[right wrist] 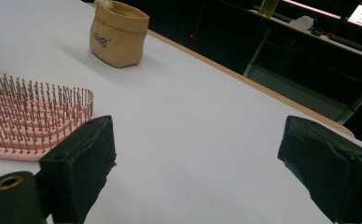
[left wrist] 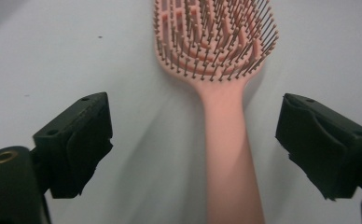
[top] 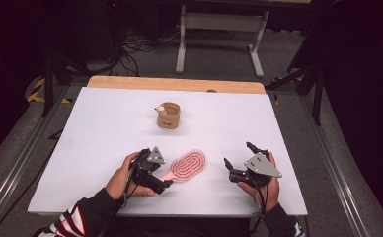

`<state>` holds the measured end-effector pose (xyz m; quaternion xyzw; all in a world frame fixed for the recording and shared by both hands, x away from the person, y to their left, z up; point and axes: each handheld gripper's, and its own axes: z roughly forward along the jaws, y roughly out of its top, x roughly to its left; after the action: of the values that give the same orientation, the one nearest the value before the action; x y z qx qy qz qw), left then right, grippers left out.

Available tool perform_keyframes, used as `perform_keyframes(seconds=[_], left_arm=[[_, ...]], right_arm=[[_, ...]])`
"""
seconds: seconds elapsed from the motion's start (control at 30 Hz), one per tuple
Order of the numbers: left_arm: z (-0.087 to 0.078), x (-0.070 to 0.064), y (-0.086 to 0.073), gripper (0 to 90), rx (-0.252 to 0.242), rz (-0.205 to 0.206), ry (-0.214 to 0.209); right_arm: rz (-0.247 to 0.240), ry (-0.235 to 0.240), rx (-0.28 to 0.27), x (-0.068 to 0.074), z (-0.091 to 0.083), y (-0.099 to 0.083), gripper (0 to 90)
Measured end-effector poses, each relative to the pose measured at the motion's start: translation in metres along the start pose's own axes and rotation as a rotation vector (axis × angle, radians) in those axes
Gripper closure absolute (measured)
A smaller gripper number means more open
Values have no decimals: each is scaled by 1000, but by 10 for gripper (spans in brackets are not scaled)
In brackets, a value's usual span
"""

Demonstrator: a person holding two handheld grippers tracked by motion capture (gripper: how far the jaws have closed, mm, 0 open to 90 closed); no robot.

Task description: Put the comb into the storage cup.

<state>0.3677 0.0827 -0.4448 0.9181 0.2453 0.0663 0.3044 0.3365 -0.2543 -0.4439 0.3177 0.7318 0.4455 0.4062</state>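
So you're lined up for the grab here. The pink hairbrush (top: pixel 187 168) lies flat on the white tabletop (top: pixel 100 148), bristles up, well short of the little tan pouch (top: pixel 168 115) that sits farther back toward the wooden edge. Your left claw (top: pixel 156 178) is right at the brush's handle end, and in the left gripper view the handle (left wrist: pixel 228 154) runs straight up between the two jaws, which are spread wide with nothing pinched yet. Your right claw (top: pixel 240 160) hovers off the brush's other side, jaws apart too, holding nothing.

Next move, I'd say: drop the left claw a touch and squeeze on the handle, keeping it centred so it doesn't skid out.

Materials-wise, the brush looks like smooth moulded plastic, oval vented head, rows of thin stiff pins. The handle is slim and rounded, so probably a bit slippery. The pouch looks soft, like fabric or paper, with a rolled rim and something pale poking out of the top.
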Motion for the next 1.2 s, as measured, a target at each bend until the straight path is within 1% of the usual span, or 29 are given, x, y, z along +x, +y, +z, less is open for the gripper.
perform_keyframes(seconds=[0.03,0.07,0.1,0.13,0.2,0.3,0.37,0.4,0.43,0.5,0.57,0.7,0.73,0.77,0.87,0.9,0.93,0.97,1.07,1.1,1.17,1.2], left_arm=[[3,0,1,143,10,-1,4],[7,-1,3,152,19,-9,10],[10,-1,4,185,33,-14,14],[14,0,6,198,50,-17,22],[17,0,7,215,57,-23,24],[16,1,8,244,59,-35,24],[15,1,9,273,67,-25,21],[14,0,9,304,75,-23,17],[14,0,9,331,76,-13,14],[12,-1,11,399,94,8,3],[12,-2,13,447,108,13,-5],[11,-3,16,557,127,45,-19],[11,-3,16,586,127,45,-19],[11,-3,16,586,126,49,-23],[11,-2,15,691,116,47,-19],[11,-2,14,692,110,45,-21],[11,-2,14,692,112,54,-18],[11,-2,14,693,112,54,-18],[11,-3,13,695,96,76,-10],[11,-3,11,695,84,77,-8],[11,-5,10,695,67,83,4],[11,-6,10,695,63,85,18]], right_arm=[[-2,-1,0,0,0,0,106],[-2,0,0,0,0,0,106],[0,2,0,0,0,0,106],[-1,2,2,0,1,0,106],[-3,2,5,0,1,-1,106],[-6,3,6,0,1,-1,106],[-3,4,7,-1,1,-1,106],[-2,5,9,0,2,-1,106],[-3,7,10,0,2,-1,106],[-5,10,13,0,2,-1,106],[-6,12,13,1,2,-1,106],[-10,17,22,1,2,-1,106],[-10,17,22,1,2,-1,106],[-9,18,22,1,3,-1,106],[-11,21,24,1,3,-2,106],[-10,22,24,1,3,-2,106],[-10,24,24,1,3,-2,106],[-12,27,26,1,3,-2,106],[-13,31,31,1,4,-2,106],[-15,32,32,2,4,-2,106],[-16,34,33,2,5,-2,106],[-15,34,34,2,5,-2,106]])
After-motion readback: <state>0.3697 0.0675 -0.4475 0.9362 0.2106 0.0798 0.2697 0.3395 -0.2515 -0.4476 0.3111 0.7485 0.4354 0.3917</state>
